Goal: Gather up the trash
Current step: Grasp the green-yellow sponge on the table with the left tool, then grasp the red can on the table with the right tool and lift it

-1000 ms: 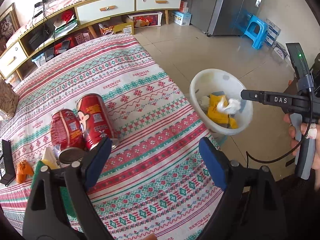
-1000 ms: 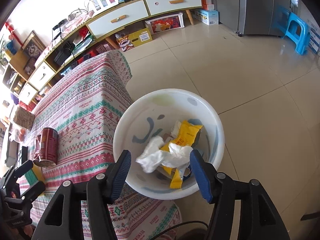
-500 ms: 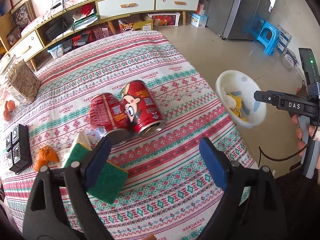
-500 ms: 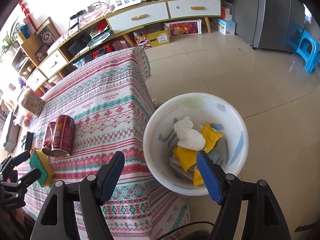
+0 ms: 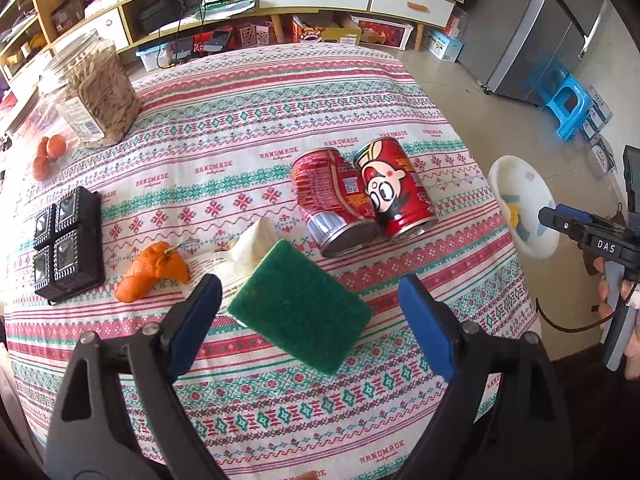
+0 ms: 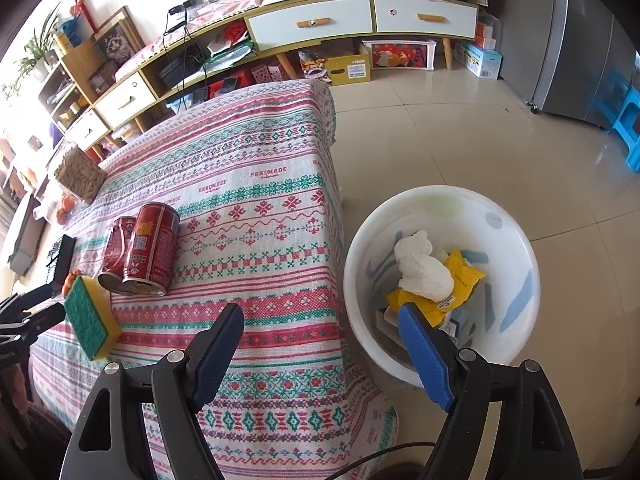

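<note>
Lying between the spread, empty left gripper (image 5: pixel 310 316) fingers is a green sponge (image 5: pixel 300 306), w/ two red cans (image 5: pixel 360 196) touching each other just beyond. Orange peel (image 5: pixel 152 272) & crumpled tissue (image 5: pixel 250 246) sit ahead-left of it. Right gripper (image 6: pixel 320 354) also spread & empty, white bin (image 6: pixel 516 240) w/ trash ahead-right.

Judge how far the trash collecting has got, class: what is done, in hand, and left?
Done: tissue and yellow wrappers lie in the bin. In hand: nothing; left gripper and right gripper are open. Left: two cans, orange peel and a tissue on the table.
</note>
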`<state>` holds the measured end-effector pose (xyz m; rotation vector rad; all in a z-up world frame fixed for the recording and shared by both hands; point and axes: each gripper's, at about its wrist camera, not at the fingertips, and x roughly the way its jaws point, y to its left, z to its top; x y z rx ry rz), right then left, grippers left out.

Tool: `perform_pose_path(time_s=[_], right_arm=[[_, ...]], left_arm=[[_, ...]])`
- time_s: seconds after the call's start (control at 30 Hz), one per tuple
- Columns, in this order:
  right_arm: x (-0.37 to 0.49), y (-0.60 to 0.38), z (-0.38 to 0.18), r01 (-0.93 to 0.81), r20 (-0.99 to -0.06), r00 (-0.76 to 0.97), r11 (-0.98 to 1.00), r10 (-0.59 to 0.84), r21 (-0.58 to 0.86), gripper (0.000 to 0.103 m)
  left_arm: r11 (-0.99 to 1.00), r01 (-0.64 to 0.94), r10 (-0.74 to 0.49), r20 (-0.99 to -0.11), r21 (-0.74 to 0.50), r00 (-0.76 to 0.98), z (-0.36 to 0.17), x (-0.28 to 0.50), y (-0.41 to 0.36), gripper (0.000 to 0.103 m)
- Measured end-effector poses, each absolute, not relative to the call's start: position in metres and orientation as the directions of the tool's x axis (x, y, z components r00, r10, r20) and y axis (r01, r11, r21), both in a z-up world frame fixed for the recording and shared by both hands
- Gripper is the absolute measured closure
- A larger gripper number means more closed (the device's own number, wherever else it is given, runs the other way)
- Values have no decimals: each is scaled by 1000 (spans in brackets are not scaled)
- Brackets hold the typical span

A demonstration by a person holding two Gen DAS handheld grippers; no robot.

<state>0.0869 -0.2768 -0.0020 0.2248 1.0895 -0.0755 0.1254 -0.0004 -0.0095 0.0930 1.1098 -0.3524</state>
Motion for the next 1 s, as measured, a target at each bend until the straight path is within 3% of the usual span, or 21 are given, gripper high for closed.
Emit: perform_pose_path(time_s=[0.53, 0.57, 0.6, 0.73, 1.0], right_arm=[[99, -251, -12, 128, -899, 434, 984, 60, 128, 21], [100, -250, -12, 127, -899, 433, 984, 61, 128, 21], [100, -249, -13, 127, -900, 432, 984, 62, 128, 21], [102, -247, -12, 124, -899, 433, 984, 65, 131, 21], [108, -234, -10, 104, -896, 438, 985, 78, 137, 21]], left_arm=[[969, 183, -220, -921, -168, 323, -58, 143, 1, 14], [969, 183, -220, -921, -168, 320, -60, 142, 0, 16], [968, 189, -220, -921, -165, 321, -60, 141, -2, 25], [961, 229, -230, -914, -158, 335, -55, 136, -5, 31], [949, 263, -273, -873, -174, 405, -24, 125, 16, 33]])
